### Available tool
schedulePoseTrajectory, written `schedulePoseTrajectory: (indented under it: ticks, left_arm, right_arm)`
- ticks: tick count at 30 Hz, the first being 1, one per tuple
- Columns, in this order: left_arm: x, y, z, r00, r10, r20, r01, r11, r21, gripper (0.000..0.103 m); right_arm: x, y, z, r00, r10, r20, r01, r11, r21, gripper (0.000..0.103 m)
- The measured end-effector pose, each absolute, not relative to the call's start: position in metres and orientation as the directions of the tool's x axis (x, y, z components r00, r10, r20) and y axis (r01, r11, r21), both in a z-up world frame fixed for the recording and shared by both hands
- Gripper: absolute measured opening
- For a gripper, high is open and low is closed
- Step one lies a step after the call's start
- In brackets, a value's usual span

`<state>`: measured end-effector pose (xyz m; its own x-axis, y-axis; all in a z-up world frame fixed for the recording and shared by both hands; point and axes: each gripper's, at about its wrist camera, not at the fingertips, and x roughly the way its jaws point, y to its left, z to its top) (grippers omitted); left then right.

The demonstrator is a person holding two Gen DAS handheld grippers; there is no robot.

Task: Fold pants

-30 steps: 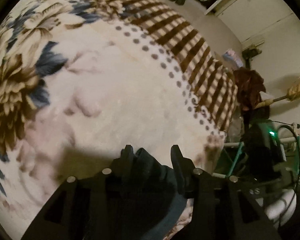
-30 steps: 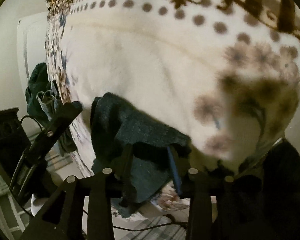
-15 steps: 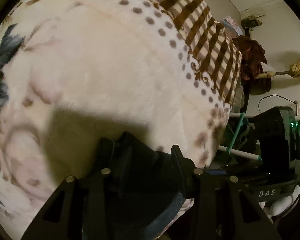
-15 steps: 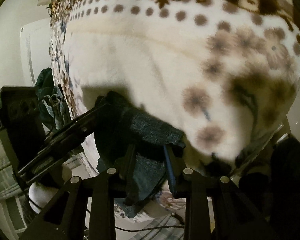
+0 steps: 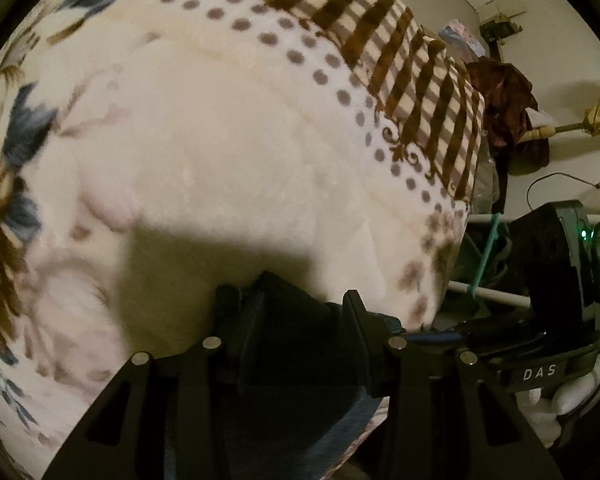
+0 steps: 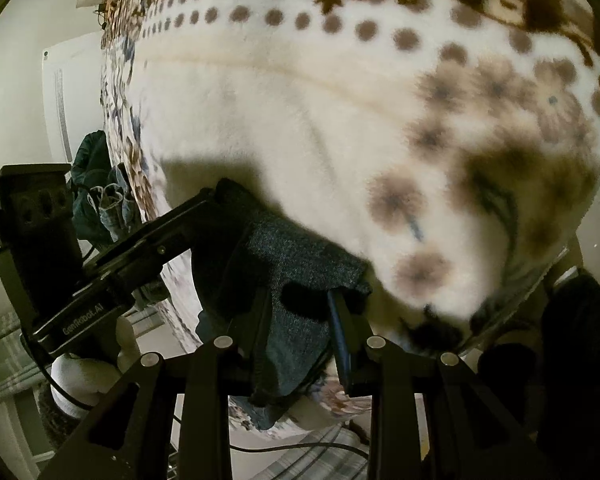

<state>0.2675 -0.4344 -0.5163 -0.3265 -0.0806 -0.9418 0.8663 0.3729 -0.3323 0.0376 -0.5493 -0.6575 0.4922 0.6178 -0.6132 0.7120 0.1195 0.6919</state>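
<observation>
The pants (image 5: 300, 344) are dark grey-blue cloth, bunched at the near edge of a cream floral blanket (image 5: 228, 168). My left gripper (image 5: 304, 304) is shut on a fold of the pants, which hang down between its fingers. My right gripper (image 6: 300, 300) is shut on the pants (image 6: 296, 256) too, at another part of the same edge. The left gripper also shows in the right wrist view (image 6: 156, 244), close on the left. The right gripper body shows in the left wrist view (image 5: 548, 264) on the right. Most of the pants are hidden below the grippers.
The blanket (image 6: 340, 120) covers a bed with a brown striped border (image 5: 400, 64). A pile of clothes (image 6: 100, 200) lies left of the bed. A dark red garment (image 5: 508, 112) hangs beyond the bed's right edge, with cables and a white rail nearby.
Both grippers have moved forward over the blanket edge with the pants held. Their shadow now lies broader on the blanket. The grips have not changed.
</observation>
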Motion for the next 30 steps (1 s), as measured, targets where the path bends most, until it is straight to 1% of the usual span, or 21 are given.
schedulePoseTrajectory:
  ticks: [3,7,8,10,11,14,17,19,21,22,26,28,29,30]
  left_arm:
    - [0.264,-0.437,-0.515,-0.317,-0.070,-0.946,0.876,0.360,-0.321,0.037]
    - [0.266,-0.435,-0.519,-0.230,-0.004,-0.973,0.920,0.324,-0.219,0.038]
    - [0.268,-0.433,-0.520,-0.240,0.000,-0.971,0.916,0.330,-0.227,0.037]
    - [0.276,-0.429,-0.518,-0.299,-0.051,-0.953,0.880,0.371,-0.296,0.038]
    - [0.278,-0.428,-0.518,-0.310,-0.062,-0.949,0.871,0.382,-0.310,0.038]
    - [0.281,-0.427,-0.500,-0.292,-0.096,-0.952,0.870,0.388,-0.306,0.038]
    - [0.277,-0.429,-0.487,-0.310,-0.139,-0.941,0.862,0.376,-0.340,0.038]
    - [0.269,-0.432,-0.498,-0.324,-0.093,-0.941,0.874,0.350,-0.336,0.038]
    - [0.266,-0.430,-0.519,-0.339,-0.038,-0.940,0.871,0.364,-0.329,0.038]
    - [0.266,-0.429,-0.529,-0.352,-0.030,-0.936,0.863,0.376,-0.337,0.038]
    - [0.272,-0.427,-0.539,-0.389,-0.078,-0.918,0.822,0.420,-0.385,0.037]
    - [0.273,-0.427,-0.542,-0.395,-0.107,-0.912,0.805,0.438,-0.400,0.033]
    - [0.272,-0.427,-0.542,-0.387,-0.116,-0.915,0.807,0.437,-0.397,0.026]
    - [0.272,-0.425,-0.542,-0.370,-0.124,-0.921,0.817,0.427,-0.386,0.012]
  right_arm:
    - [0.038,-0.550,-0.658,0.489,0.623,-0.611,0.710,0.123,0.693,0.031]
    - [0.039,-0.550,-0.659,0.487,0.626,-0.609,0.711,0.121,0.693,0.031]
    - [0.040,-0.550,-0.659,0.485,0.627,-0.610,0.711,0.124,0.692,0.031]
    - [0.040,-0.550,-0.659,0.482,0.630,-0.609,0.711,0.124,0.692,0.031]
    - [0.040,-0.550,-0.659,0.482,0.631,-0.608,0.711,0.124,0.692,0.031]
    - [0.040,-0.552,-0.660,0.484,0.635,-0.603,0.709,0.119,0.695,0.031]
    - [0.041,-0.552,-0.660,0.482,0.636,-0.603,0.708,0.122,0.695,0.031]
    - [0.041,-0.552,-0.662,0.482,0.638,-0.600,0.709,0.119,0.695,0.031]
    - [0.041,-0.553,-0.662,0.483,0.641,-0.597,0.710,0.113,0.695,0.031]
    - [0.041,-0.553,-0.662,0.482,0.642,-0.596,0.711,0.112,0.695,0.031]
    - [0.041,-0.554,-0.660,0.473,0.647,-0.598,0.704,0.130,0.698,0.031]
    - [0.042,-0.553,-0.660,0.470,0.650,-0.597,0.699,0.138,0.701,0.031]
    - [0.042,-0.553,-0.660,0.469,0.651,-0.596,0.698,0.140,0.702,0.031]
    - [0.042,-0.552,-0.660,0.469,0.651,-0.596,0.698,0.140,0.703,0.031]
